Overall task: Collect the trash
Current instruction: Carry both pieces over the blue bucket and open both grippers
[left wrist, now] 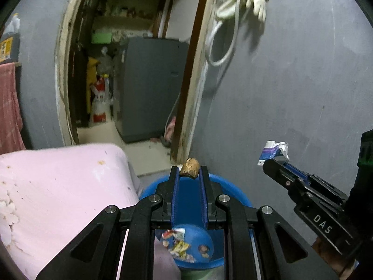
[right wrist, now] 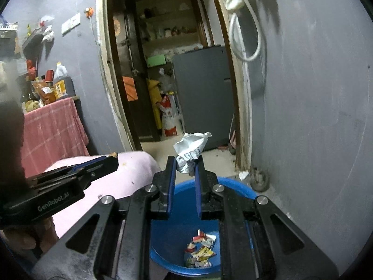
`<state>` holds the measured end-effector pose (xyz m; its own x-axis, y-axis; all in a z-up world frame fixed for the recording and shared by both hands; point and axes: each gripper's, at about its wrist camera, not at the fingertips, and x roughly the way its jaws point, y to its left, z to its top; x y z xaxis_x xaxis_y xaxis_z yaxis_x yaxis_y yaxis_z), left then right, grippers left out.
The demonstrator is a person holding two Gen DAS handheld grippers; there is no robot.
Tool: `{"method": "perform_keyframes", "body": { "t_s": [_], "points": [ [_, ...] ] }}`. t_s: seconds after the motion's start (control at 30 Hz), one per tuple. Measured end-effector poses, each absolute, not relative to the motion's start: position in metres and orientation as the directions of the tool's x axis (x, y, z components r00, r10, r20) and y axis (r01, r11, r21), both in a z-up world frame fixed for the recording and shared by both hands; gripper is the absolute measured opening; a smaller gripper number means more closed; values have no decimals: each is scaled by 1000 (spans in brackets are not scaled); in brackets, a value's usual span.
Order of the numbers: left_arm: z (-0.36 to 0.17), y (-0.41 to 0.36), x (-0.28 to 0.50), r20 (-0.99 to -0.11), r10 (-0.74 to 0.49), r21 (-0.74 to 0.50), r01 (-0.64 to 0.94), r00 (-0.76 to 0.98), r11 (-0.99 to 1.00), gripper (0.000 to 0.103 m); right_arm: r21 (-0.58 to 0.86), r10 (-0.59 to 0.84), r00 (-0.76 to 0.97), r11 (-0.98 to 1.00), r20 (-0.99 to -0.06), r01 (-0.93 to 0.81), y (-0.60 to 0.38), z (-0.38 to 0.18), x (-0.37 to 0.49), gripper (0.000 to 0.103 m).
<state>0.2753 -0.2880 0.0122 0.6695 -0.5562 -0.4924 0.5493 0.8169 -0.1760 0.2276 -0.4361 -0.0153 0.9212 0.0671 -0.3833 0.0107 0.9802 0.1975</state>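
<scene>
Left wrist view: I had the left gripper clamped on a small brown, cork-like scrap, pinched at the fingertips. Directly below the jaws sat the blue bucket. The right gripper entered from the right, holding a crumpled white wrapper with a purple patch; that purple side showed only here.

Right wrist view: I saw the right gripper closed on the same crumpled white wrapper, with printed grey text facing the lens. The left gripper came in from the left, only a sliver of its brown scrap visible at the tip. This view alone showed the cloth-covered table at far left, loaded with bottles and jars.

Both views showed the doorway with a grey fridge beyond and a white cable hung on the grey wall. A pink cushion lay just left of the bucket.

Container: blue bucket on the floor near the wall, open-topped. Contents: a loose heap of crumpled snack wrappers, red, yellow and white, on the bottom. The left view added a small round brown bit beside the wrappers. Both held pieces were above the bucket rim, not yet inside.
</scene>
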Motion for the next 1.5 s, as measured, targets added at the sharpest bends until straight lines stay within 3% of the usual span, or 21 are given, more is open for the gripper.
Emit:
{"method": "perform_keyframes", "body": {
  "t_s": [0.23,0.6,0.8,1.2,1.37,1.5],
  "points": [
    [-22,-312,292,-628,-514,-163,547,584,821,14,258,104,858,965,-503,35,-449,-49,253,15],
    [-52,-321,318,-736,-475,-189,527,483,829,15,304,133,807,951,-575,60,-455,-76,278,18],
    [-59,-319,322,-754,-465,-202,509,464,837,29,318,141,790,945,-597,71,-458,-83,284,21],
    [-44,-306,319,-737,-456,-217,465,499,858,45,323,136,790,943,-597,82,-461,-78,280,39],
    [-30,-290,316,-707,-457,-227,438,540,870,56,319,120,812,944,-571,85,-460,-65,267,50],
    [-17,-276,308,-673,-448,-233,406,588,883,74,304,98,833,949,-545,87,-455,-49,256,61]
  ]
}}
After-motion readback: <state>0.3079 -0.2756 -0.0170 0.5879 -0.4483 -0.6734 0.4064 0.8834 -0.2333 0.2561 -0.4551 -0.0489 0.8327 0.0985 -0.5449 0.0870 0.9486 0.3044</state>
